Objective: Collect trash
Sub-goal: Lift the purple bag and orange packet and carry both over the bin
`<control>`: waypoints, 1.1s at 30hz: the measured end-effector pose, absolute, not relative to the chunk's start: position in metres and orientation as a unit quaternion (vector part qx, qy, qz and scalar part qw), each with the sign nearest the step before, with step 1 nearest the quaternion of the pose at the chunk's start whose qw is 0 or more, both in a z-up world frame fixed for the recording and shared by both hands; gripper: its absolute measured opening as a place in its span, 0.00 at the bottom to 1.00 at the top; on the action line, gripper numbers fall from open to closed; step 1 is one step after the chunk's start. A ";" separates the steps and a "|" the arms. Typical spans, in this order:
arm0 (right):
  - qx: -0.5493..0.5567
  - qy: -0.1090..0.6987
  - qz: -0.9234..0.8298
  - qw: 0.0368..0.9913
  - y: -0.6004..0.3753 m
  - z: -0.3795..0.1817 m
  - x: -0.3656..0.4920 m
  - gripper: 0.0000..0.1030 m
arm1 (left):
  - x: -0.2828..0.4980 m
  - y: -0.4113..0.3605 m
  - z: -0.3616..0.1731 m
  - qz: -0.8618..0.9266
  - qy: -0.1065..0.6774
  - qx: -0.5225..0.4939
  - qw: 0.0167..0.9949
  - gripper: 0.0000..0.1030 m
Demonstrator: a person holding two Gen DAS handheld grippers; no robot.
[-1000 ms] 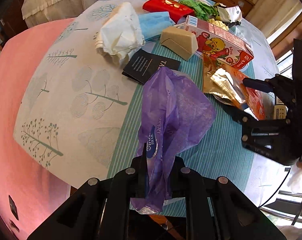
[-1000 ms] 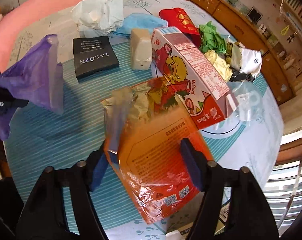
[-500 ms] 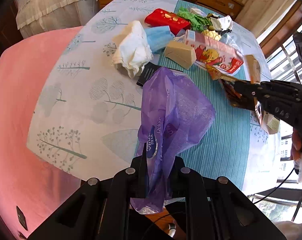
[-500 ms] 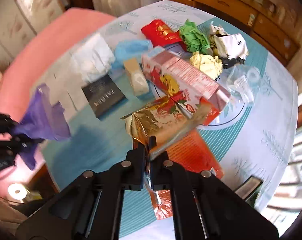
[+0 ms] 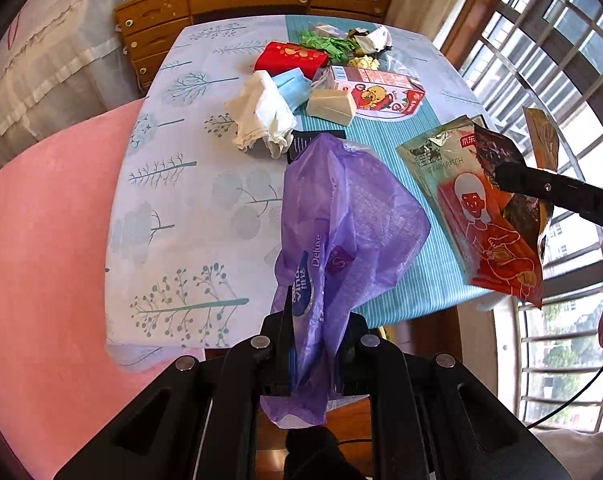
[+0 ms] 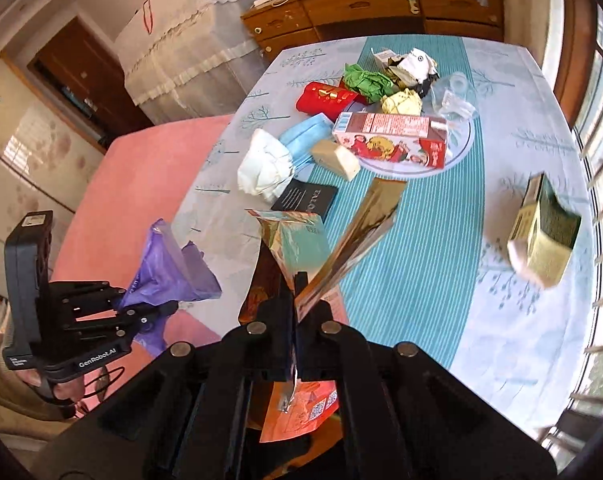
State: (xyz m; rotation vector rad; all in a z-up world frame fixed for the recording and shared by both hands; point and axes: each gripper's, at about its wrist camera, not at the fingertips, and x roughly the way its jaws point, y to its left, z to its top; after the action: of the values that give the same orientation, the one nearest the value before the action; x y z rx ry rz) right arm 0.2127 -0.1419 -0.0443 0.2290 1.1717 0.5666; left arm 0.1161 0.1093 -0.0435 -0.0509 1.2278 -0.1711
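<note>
Above the table point(image 5: 205, 208), left gripper point(image 5: 315, 320) pinches the purple tissue wrapper point(image 5: 341, 216), right gripper point(image 6: 294, 288) clamps the orange foil pouch point(image 5: 481, 216); milk carton point(image 6: 393, 136), mask point(image 6: 301, 138), tissues point(image 6: 265, 168) still uncollected.

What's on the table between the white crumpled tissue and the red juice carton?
A blue face mask and a beige wedge-shaped box lie between the tissue and carton, seen in the right wrist view.

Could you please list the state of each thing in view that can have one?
Left tool: shut on the purple bag.
Purple bag: held up, limp, mouth open.
Right tool: shut on the orange wrapper.
Orange wrapper: torn open, lifted off the table.
Milk carton: lying on its side.
White tissue: crumpled.
</note>
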 end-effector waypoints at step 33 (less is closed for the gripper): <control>0.380 0.654 -0.003 0.654 -0.210 -0.463 -0.001 0.00 | -0.011 0.011 -0.420 -0.122 0.707 0.053 0.694 0.12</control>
State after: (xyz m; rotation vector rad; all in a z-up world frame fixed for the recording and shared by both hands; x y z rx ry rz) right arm -0.0007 -0.2101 -0.4635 0.8629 1.4845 -0.0075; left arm -0.0111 0.0112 -0.4198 0.1182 1.5794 -0.2722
